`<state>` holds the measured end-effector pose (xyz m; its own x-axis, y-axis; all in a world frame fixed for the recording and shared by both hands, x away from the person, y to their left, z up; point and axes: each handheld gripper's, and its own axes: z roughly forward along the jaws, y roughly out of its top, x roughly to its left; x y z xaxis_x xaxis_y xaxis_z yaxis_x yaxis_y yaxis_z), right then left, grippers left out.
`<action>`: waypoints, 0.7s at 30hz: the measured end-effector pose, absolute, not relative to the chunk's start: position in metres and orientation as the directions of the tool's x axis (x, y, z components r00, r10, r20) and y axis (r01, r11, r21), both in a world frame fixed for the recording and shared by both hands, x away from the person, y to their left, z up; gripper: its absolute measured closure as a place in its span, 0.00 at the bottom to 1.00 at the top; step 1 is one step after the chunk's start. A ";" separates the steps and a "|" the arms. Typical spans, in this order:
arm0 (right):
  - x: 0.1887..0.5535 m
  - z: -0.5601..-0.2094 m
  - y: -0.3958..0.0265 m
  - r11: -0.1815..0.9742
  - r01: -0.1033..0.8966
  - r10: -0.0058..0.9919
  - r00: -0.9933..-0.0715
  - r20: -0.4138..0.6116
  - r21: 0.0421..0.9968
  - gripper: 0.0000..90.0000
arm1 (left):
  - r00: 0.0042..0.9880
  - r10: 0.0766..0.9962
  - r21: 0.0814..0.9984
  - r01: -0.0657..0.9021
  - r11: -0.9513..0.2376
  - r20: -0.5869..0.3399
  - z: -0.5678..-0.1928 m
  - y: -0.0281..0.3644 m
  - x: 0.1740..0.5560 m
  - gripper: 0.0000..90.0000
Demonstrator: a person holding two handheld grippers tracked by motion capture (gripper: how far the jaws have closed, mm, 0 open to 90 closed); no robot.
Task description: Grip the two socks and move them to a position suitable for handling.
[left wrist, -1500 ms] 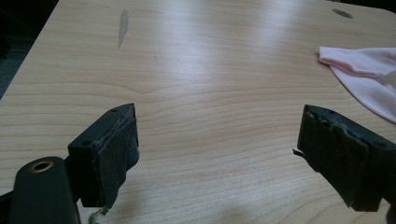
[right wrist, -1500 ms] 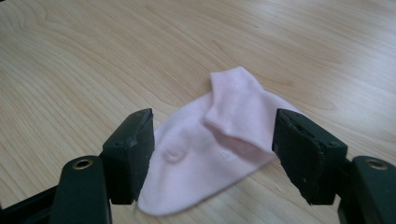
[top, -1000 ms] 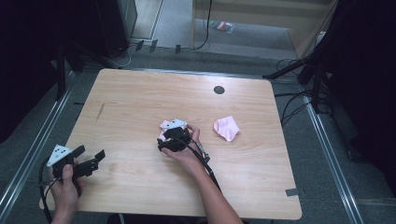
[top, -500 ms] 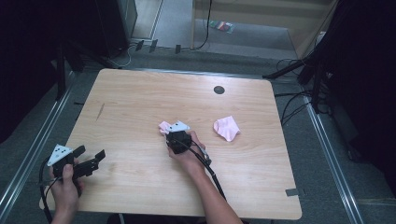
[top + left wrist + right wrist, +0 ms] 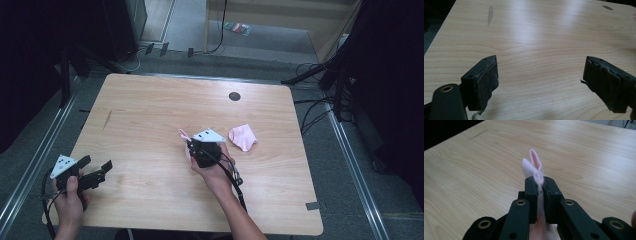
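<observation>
My right gripper [image 5: 190, 143] is near the middle of the wooden table [image 5: 150, 105], and its jaws have just closed on a small pink cloth [image 5: 183, 136]. In the right gripper view the black jaws [image 5: 540, 182] pinch the pink cloth [image 5: 534, 162], whose folded tip sticks up above them, clear of the tabletop. A second crumpled pink cloth [image 5: 242, 137] lies on the table just right of that gripper. My left gripper [image 5: 96, 164] is held near the front left corner, jaws wide open [image 5: 540, 67] over bare wood.
A dark round hole [image 5: 234, 96] sits in the table's far right part, and a dark streak [image 5: 107, 118] marks the wood at the left. Cables [image 5: 310, 115] and dark stands crowd the floor beyond the right edge.
The right gripper has shut on the pink cloth and risen a little, drifting right; the cloth's tip now pokes out of its jaws. The left gripper has stayed put.
</observation>
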<state>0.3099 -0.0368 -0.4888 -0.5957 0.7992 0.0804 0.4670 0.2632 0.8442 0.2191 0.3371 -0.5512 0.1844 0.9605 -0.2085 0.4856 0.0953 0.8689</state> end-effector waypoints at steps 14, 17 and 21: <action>0.252 -0.482 -0.086 0.225 0.504 0.842 -0.531 0.094 0.834 0.93 | 0.208 0.965 0.874 0.484 0.040 -0.159 -0.548 0.331 0.218 0.15; 0.242 -0.494 -0.089 0.239 0.528 0.847 -0.523 0.090 0.815 0.93 | 0.212 0.965 0.877 0.479 0.034 -0.154 -0.546 0.329 0.218 0.15; 0.234 -0.508 -0.089 0.243 0.550 0.855 -0.511 0.092 0.799 0.93 | 0.224 0.959 0.880 0.473 0.047 -0.172 -0.544 0.325 0.217 0.15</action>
<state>0.2343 -0.0888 -0.5076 -0.5113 0.8545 0.0916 0.5495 0.2431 0.7993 0.2172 0.3246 -0.5435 0.2244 0.9592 -0.1718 0.4735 0.0468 0.8796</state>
